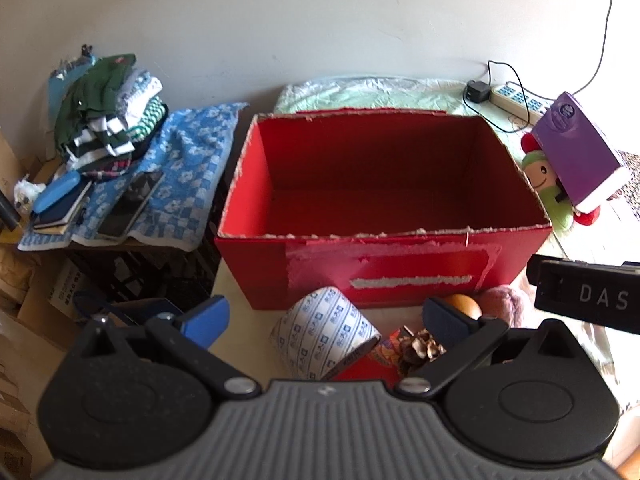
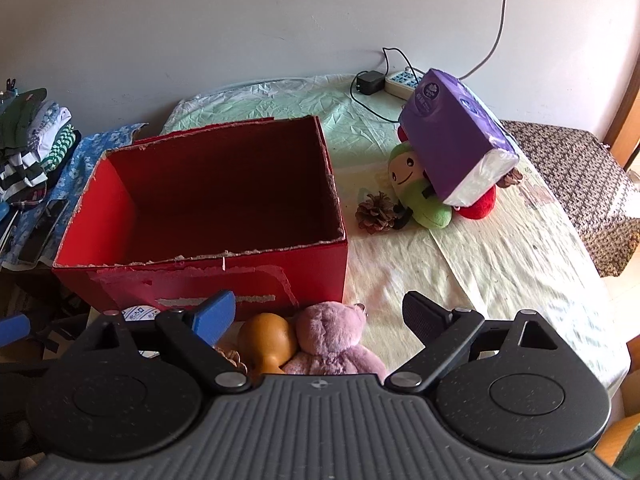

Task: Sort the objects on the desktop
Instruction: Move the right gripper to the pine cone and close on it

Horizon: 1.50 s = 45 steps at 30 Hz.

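An open red cardboard box [image 1: 384, 256] [image 2: 208, 276] stands on the table with nothing visible inside. In front of it lie a white printed paper roll [image 1: 324, 332], a dried brown husk [image 1: 420, 348], a tan gourd [image 2: 268, 340] [image 1: 464, 306] and a pink plush bear [image 2: 332, 340]. My left gripper [image 1: 326, 316] hangs open just above the roll. My right gripper [image 2: 320, 316] is open over the gourd and bear. To the right of the box a purple tissue pack [image 2: 456, 136] [image 1: 580, 152] leans on a green plush doll [image 2: 420, 192], beside a pine cone [image 2: 376, 212].
A side stand left of the box holds a blue patterned cloth [image 1: 192, 168], folded clothes [image 1: 108, 108], a phone [image 1: 128, 208] and notebooks. A power strip [image 2: 404, 80] with charger and cables lies at the back. A speckled seat [image 2: 580, 176] is at the right. The table edge runs along the right.
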Tool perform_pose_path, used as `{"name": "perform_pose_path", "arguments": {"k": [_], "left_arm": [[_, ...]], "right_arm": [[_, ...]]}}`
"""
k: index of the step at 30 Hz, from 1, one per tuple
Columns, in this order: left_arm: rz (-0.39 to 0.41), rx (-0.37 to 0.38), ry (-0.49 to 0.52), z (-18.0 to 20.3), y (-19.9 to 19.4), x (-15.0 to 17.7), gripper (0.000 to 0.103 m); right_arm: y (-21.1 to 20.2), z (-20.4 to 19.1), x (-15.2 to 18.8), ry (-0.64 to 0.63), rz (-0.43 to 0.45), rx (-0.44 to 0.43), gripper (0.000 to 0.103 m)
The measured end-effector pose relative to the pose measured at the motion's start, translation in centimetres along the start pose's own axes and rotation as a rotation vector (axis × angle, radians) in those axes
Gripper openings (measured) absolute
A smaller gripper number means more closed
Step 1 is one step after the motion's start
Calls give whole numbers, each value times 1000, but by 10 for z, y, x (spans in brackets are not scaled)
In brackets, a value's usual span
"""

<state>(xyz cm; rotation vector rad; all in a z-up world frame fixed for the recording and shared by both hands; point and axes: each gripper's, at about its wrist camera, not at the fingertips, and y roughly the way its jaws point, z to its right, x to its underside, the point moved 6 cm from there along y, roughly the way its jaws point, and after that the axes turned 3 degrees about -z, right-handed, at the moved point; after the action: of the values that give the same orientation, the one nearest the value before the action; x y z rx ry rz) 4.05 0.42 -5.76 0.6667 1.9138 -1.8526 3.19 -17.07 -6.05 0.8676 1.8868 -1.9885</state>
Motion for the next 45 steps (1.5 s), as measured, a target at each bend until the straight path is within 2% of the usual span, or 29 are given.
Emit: {"name": "perform_pose_path", "arguments": {"k": [3,7,12,16,20,24,27,32,38,45], "left_arm": [[0,9,1,-3,6,14,103],[-32,-14,14,-7,16,16,103],[-36,-28,4,-15,21,22,102],[-25,-47,-15,-20,24,23,102],[-8,-83,-35,-23,27,24,102],[3,-98,-7,-20,30,25,102],[-26,-72,14,-16,34,29,102],[-70,-29,23,-11,41,37,102],[-91,-9,-1,-13,46,41,102],[-83,-8,20,-9,44,41,102]], "right_arm": [[2,-3,12,27,-23,11,93],[4,-7,28,65,-52,24,92],[8,6,44,107,-57,66,92],[16,17,58,130,-97,101,90],[21,18,72,140,-129,88,86],[22,16,78,153,-132,67,86],[23,15,79,178,-145,33,86],[22,8,78,164,-133,33,86],[22,7,75,195,-114,2,87],[21,6,73,230,-93,-26,88]]}}
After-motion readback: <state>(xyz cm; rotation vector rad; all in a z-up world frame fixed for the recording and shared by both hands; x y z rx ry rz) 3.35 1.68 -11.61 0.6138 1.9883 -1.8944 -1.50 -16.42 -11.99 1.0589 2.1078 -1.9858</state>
